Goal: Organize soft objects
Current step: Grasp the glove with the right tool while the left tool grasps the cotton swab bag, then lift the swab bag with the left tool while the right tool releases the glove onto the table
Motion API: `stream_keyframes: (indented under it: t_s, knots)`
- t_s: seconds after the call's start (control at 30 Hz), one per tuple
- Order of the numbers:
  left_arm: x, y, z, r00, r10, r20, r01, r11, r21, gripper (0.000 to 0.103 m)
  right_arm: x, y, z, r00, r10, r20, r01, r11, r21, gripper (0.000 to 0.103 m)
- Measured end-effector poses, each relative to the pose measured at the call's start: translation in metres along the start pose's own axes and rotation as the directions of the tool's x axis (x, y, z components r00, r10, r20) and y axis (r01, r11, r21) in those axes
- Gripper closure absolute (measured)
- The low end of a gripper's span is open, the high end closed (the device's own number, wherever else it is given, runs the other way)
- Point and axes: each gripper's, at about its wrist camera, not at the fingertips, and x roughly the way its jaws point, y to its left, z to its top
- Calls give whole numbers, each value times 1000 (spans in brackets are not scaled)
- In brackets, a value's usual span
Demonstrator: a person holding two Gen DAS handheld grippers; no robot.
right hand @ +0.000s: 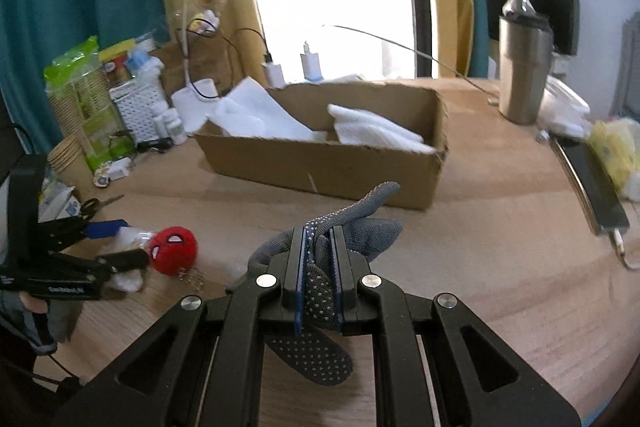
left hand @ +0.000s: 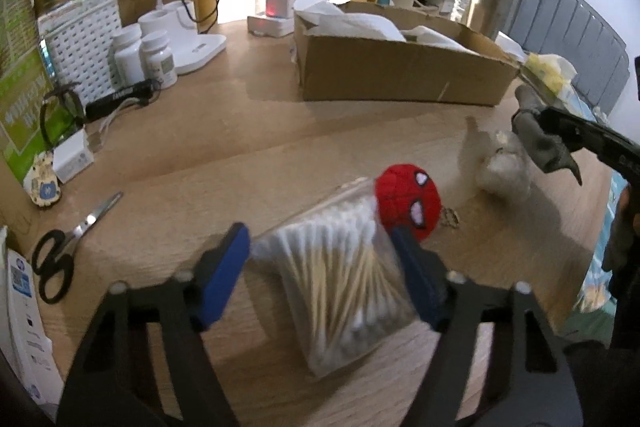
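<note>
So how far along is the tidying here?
Partway. White cloths already lie in the box. In hand: the right gripper is shut on a grey glove; the left gripper is open around a swab bag, not clamped. Left on the table: the red plush and a white bundle.

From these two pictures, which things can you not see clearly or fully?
- Bag of cotton swabs, left wrist view: motion blur; contact with the left gripper is unclear.
- Grey glove, right wrist view: its middle is hidden between the right gripper pads.
- Cardboard box, both views: the near wall hides the bottom.
- White bottles, left wrist view: labels too small.
</note>
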Motion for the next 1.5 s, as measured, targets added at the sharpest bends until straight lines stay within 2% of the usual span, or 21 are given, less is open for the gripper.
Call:
stream_keyframes:
  t_s: [0.23, 0.5, 0.83, 1.03, 1.23, 1.5]
  knots:
    - [-10, -5, -1, 999, -31, 14, 30, 999, 12, 43, -5, -5, -3, 1000, -3, 6, 3, 1000, 17, 91]
    - [-32, -10, 13, 995, -58, 83, 58, 998, 2, 44, -16, 3, 6, 999, 21, 33, -21, 1000, -11, 91]
    - [-53, -29, 37, 980, -112, 167, 108, 994, 32, 44, -35, 5, 23, 996, 32, 83, -29, 999, -41, 91]
    - [-56, -43, 49, 975, -130, 181, 121, 991, 59, 44, -45, 1, 30, 993, 48, 109, -43, 998, -49, 91]
    - [-53, -58, 54, 973, -154, 174, 141, 986, 88, 44, -43, -9, 24, 997, 30, 70, -28, 999, -35, 91]
    - [-43, -79, 51, 971, -192, 144, 175, 977, 121, 44, -29, -14, -17, 998, 41, -52, -42, 999, -18, 91]
